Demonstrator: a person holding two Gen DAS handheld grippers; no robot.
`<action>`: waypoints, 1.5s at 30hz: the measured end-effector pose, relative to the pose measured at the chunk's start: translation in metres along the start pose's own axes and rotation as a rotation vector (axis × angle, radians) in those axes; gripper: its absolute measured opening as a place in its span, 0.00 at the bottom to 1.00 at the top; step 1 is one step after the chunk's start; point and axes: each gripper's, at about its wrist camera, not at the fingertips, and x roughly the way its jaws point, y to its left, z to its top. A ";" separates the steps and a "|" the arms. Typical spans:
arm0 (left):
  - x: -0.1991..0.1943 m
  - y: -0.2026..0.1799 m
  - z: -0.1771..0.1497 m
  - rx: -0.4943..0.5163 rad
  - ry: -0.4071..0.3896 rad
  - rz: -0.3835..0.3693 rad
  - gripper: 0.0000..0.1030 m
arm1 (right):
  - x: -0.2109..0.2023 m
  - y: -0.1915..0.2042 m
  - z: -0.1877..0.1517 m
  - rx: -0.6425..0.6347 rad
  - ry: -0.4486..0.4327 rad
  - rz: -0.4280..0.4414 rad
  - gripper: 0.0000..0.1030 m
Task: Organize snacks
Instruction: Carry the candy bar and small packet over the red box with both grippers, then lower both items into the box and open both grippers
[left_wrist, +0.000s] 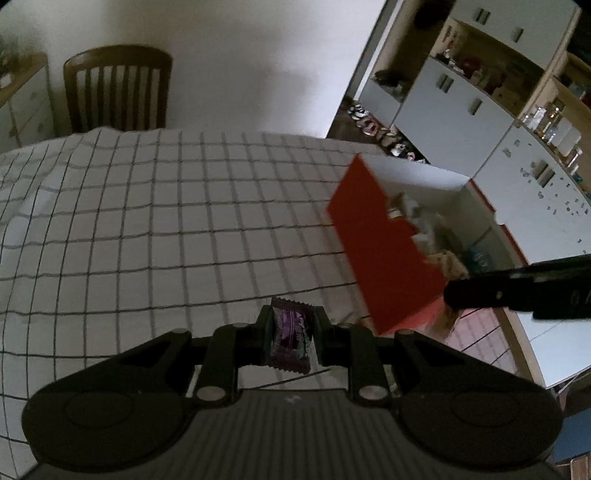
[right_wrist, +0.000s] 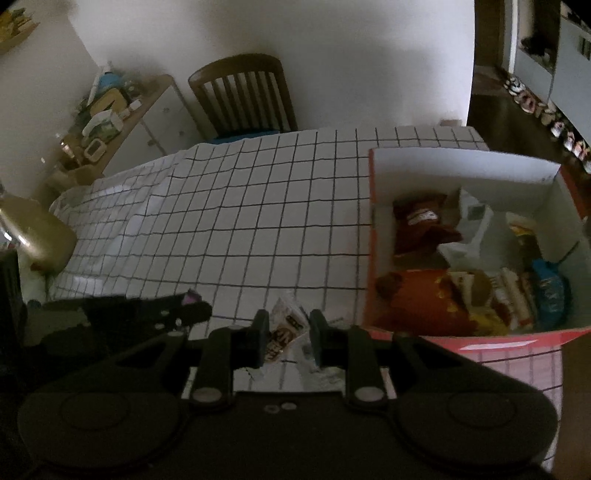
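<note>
My left gripper is shut on a small purple snack packet, held above the checked tablecloth. To its right stands an open red box with a white inside. My right gripper is shut on a clear-wrapped snack with a brown label. The red box lies to the right of it and holds several snack packets. Each gripper shows in the other's view: the right gripper near the box's near corner, the left gripper low on the left.
A wooden chair stands at the table's far side by the white wall. A sideboard with clutter is at the far left. White cabinets and shelves line the right, with shoes on the floor. A rounded golden object sits at the left table edge.
</note>
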 end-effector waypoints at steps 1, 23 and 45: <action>-0.001 -0.008 0.003 0.007 -0.002 -0.005 0.21 | -0.004 -0.004 -0.001 -0.008 0.004 0.002 0.21; 0.024 -0.173 0.043 0.153 -0.018 -0.072 0.21 | -0.067 -0.135 -0.001 -0.030 -0.032 -0.050 0.21; 0.137 -0.220 0.076 0.175 0.084 0.043 0.21 | -0.024 -0.240 0.012 0.045 -0.002 -0.181 0.21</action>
